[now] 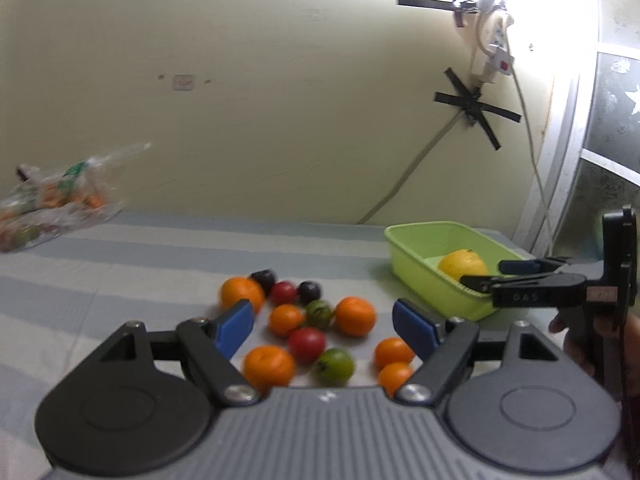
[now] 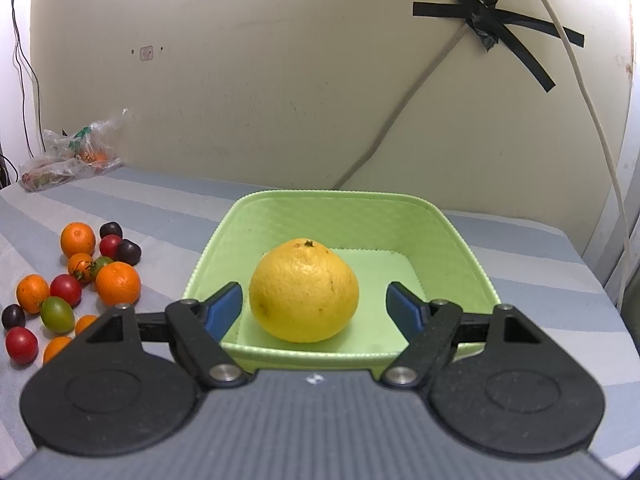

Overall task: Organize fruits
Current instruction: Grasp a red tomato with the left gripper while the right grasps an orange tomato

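A big yellow citrus fruit (image 2: pixel 304 290) lies in a light green basket (image 2: pixel 340 206). My right gripper (image 2: pixel 314 310) is open over the basket's near rim, a finger on each side of the fruit without touching it. A heap of small oranges (image 1: pixel 355 316), red (image 1: pixel 307 344), green (image 1: pixel 334 366) and dark purple (image 1: pixel 310 291) fruits lies on the striped cloth. My left gripper (image 1: pixel 324 322) is open and empty, hovering above this heap. The heap also shows at the left of the right wrist view (image 2: pixel 118 283). The basket (image 1: pixel 420 270) and the right gripper (image 1: pixel 500 274) show in the left wrist view.
A clear plastic bag (image 2: pixel 68 156) with produce lies at the far left against the cream wall. Cables taped with black tape (image 2: pixel 488 24) hang on the wall behind the basket. The striped cloth (image 1: pixel 120 264) covers the surface.
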Demonstrator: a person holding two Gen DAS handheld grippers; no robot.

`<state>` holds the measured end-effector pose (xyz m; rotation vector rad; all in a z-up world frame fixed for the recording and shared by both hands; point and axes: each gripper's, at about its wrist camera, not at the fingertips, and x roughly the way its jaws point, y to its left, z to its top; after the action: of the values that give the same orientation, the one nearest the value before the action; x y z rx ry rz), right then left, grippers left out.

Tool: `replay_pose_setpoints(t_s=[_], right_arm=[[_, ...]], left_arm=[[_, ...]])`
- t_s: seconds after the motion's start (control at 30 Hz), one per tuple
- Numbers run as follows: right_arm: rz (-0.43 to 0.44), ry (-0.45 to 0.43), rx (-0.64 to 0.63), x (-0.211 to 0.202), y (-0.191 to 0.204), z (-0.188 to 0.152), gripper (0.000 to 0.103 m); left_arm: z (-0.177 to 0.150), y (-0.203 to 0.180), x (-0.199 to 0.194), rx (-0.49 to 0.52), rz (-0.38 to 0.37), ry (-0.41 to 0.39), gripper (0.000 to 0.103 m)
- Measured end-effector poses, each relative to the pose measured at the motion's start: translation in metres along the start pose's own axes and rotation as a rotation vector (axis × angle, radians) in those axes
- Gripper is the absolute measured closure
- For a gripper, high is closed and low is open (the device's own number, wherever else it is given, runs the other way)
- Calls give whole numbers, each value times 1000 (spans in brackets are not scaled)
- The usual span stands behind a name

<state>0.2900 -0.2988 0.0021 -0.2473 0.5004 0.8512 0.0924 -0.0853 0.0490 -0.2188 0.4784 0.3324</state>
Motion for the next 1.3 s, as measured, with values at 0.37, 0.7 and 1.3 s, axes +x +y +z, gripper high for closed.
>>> replay_pose_setpoints(t_s=[0.37, 0.7, 1.3], right_arm=[[75, -323, 50, -64, -6, -3, 21], [315, -65, -13, -74, 60, -42, 59], [384, 114, -21, -33, 96, -41, 62]], left_arm=[[-25, 33, -50, -42, 8, -20, 24], [-51, 3, -33, 61, -162, 19, 34], [-61, -10, 14, 239, -152, 144, 74]])
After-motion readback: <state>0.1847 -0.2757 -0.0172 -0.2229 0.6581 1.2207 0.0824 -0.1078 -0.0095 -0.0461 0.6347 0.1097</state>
